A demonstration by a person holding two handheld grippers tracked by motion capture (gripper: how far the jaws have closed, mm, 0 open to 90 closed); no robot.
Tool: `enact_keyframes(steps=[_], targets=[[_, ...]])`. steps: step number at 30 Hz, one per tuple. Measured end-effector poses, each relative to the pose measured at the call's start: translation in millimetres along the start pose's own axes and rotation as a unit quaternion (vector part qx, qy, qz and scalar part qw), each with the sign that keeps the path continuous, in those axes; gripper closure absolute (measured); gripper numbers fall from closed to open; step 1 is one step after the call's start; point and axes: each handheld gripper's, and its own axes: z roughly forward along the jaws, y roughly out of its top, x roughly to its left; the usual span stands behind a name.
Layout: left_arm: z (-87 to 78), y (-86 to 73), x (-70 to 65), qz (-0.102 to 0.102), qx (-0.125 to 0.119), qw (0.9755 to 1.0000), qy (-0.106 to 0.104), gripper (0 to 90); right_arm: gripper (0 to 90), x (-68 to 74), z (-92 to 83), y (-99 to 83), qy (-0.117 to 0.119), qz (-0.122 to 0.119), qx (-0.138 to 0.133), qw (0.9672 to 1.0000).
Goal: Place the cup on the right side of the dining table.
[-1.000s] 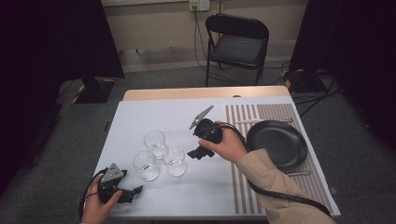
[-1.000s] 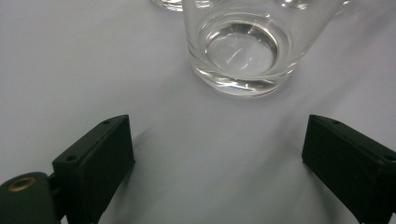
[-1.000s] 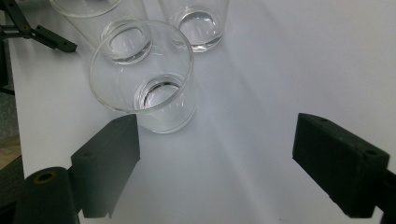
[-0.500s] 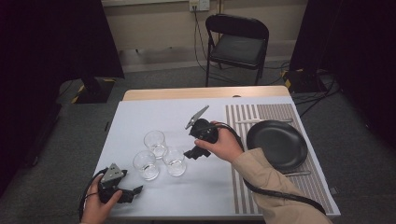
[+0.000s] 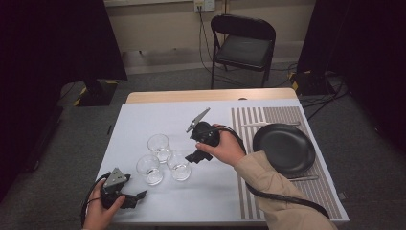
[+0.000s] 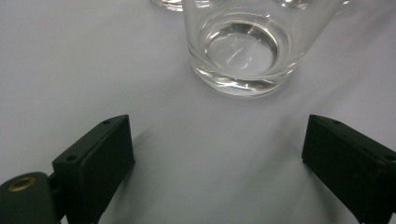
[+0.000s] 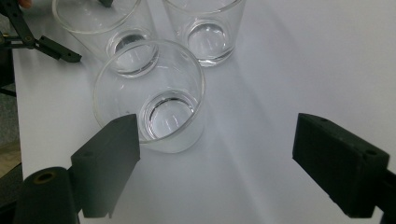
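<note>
The white surface (image 5: pixel 143 124) carried three clear glasses (image 5: pixel 168 158) bunched together. My right hand-held gripper (image 5: pixel 196 155) had crept toward the nearest glass (image 7: pixel 152 95), jaws released, probably for a grasp. My left hand-held gripper (image 5: pixel 136 197) rested released, unmoved.

Overhead light is falling evenly on the white tabletop (image 5: pixel 143 120), while dark curtains (image 5: pixel 52 43) at both sides are swallowing the room's edges in near black. In the high view the picture is looking soft and slightly grainy, with fine detail smearing. The black plate (image 5: pixel 284 147) is catching a faint sheen. In both gripper views the nearest glass (image 7: pixel 150 95) is glinting with bright rim highlights, and soft grey shadows are spreading beside the jaws. The left gripper view is looking slightly blurred up close.
</note>
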Motion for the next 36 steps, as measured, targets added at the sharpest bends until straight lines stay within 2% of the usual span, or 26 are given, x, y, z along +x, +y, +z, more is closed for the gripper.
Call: enact_keyframes(steps=[10,21,36], targets=[[0.1,0.0,0.0,0.000,-0.001,1.0000,-0.001,8.1,14.0,0.3,5.1,5.0,0.002,-0.003,-0.002,1.0000],[0.1,-0.1,0.0,-0.001,-0.001,1.0000,-0.001,8.0,14.0,1.3,18.0,8.1,0.009,-0.002,0.001,1.0000],[-0.1,0.0,0.3,0.001,0.001,1.0000,-0.001,8.1,13.8,2.4,31.8,8.7,0.006,-0.003,0.000,1.0000]])
